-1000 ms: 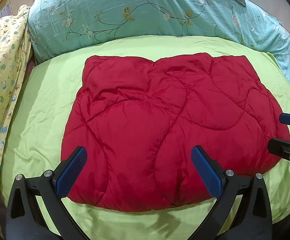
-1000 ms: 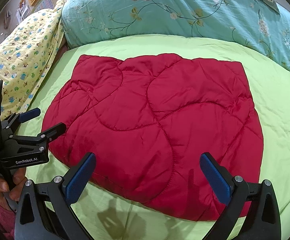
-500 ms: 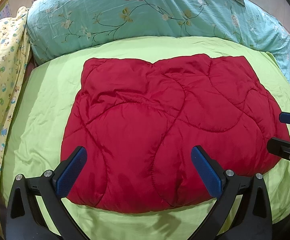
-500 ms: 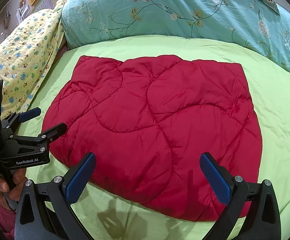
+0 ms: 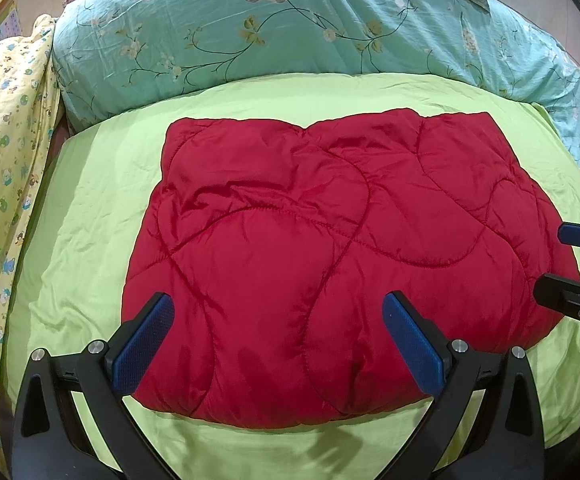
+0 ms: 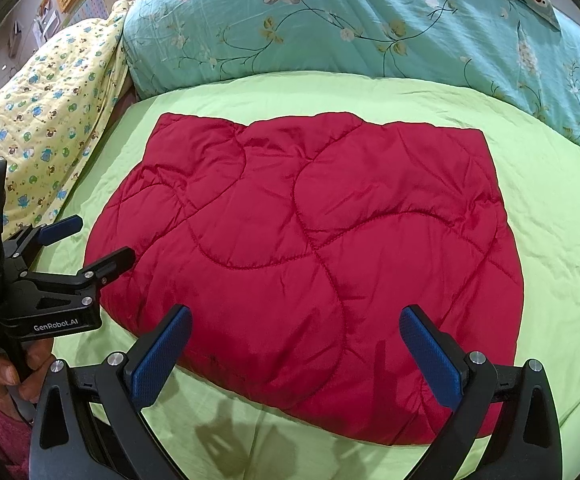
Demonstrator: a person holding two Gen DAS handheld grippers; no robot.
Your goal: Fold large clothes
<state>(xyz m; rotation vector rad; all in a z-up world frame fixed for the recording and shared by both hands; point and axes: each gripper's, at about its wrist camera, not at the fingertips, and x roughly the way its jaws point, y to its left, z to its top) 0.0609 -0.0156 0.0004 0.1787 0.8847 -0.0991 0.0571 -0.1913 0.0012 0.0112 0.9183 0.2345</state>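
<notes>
Left wrist: left claw [image 5: 278, 340] wide apart, empty, over red jacket [image 5: 330, 248]

— Status of the garment?

— I see one red quilted garment [image 5: 330, 248], padded, with curved stitch lines across its top face. It lies flat in a folded, roughly rectangular bundle on the green bed sheet [image 5: 90, 220].

— Edges?

— The far edge is fairly straight with a shallow dip at its middle; the near edge bulges and is rounded. Light creases mark the far left part.
</notes>
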